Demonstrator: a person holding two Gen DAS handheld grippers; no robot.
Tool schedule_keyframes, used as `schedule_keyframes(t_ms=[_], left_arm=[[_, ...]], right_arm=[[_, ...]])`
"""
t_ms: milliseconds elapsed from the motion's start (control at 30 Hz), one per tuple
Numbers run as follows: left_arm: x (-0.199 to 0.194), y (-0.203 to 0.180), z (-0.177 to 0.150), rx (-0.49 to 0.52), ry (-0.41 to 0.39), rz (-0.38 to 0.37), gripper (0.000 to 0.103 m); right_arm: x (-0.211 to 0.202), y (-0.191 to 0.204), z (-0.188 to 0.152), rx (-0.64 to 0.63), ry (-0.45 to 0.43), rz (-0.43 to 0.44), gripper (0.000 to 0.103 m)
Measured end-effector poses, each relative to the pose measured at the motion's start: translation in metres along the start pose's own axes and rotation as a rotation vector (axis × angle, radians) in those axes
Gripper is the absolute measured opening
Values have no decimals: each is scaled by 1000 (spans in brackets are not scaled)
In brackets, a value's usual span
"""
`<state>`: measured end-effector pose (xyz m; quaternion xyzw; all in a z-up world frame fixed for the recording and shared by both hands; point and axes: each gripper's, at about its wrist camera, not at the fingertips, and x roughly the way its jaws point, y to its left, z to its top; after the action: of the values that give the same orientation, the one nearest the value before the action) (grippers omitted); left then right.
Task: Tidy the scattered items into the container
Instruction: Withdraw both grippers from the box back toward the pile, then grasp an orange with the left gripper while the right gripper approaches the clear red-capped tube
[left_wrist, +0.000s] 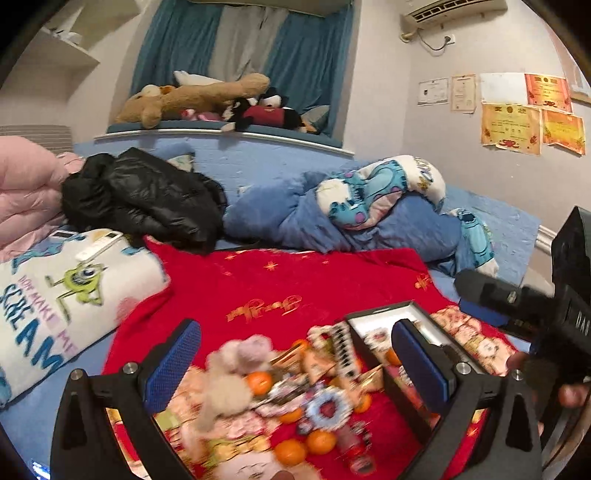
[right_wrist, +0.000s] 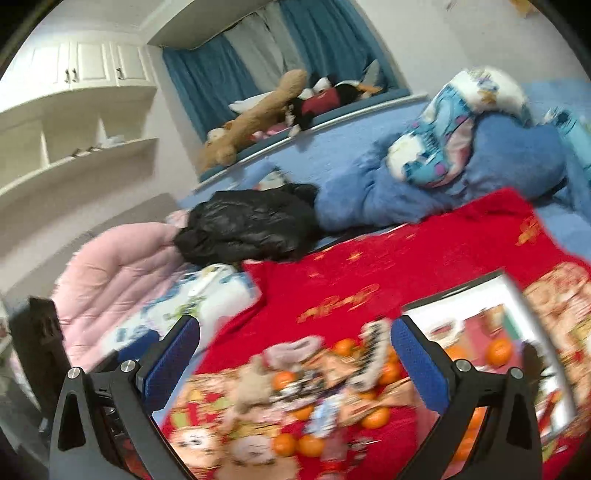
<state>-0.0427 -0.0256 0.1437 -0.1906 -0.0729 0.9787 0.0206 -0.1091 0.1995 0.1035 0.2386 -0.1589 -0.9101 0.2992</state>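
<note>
A blurred pile of scattered items lies on the red cloth (left_wrist: 280, 288): several oranges (left_wrist: 259, 382), a pale plush toy (left_wrist: 229, 373), printed packets and a black-and-white striped piece (left_wrist: 343, 350). The container (left_wrist: 384, 319), a black-rimmed box with a white inside, stands at the pile's right; in the right wrist view the container (right_wrist: 461, 314) holds an orange (right_wrist: 498, 350). My left gripper (left_wrist: 295, 360) hovers open above the pile, nothing between its blue pads. My right gripper (right_wrist: 295, 354) is open too, over the same pile of oranges (right_wrist: 284, 380).
A black jacket (left_wrist: 147, 199), a blue blanket (left_wrist: 332, 221) and a cartoon-print pillow (left_wrist: 66, 295) lie on the bed behind and left of the cloth. A pink quilt (right_wrist: 110, 266) is at the left. Plush toys (left_wrist: 207, 99) sit on the window ledge.
</note>
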Motion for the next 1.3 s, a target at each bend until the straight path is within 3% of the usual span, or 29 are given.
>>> schedule_keyframes(t_ms=[133,300,533,767,1300], left_arm=[[-7,21,-18,-19,-20,50,103],[4,18,-46,13,-37,51,103],[40,20,-77,-13,48,46,103],[76,26,-108,16,177,65,103],[129,13,-152,67,379,51,101]], right_arm=[[6,12,-19,-34,-3,5,103],[11,9,-52,-47,-39,1,103],[26,-6,-90,-110,1,-91,103],[43,-34,-108,-91,79,-166,103],[64,-58,-120,17,166,-144,103]])
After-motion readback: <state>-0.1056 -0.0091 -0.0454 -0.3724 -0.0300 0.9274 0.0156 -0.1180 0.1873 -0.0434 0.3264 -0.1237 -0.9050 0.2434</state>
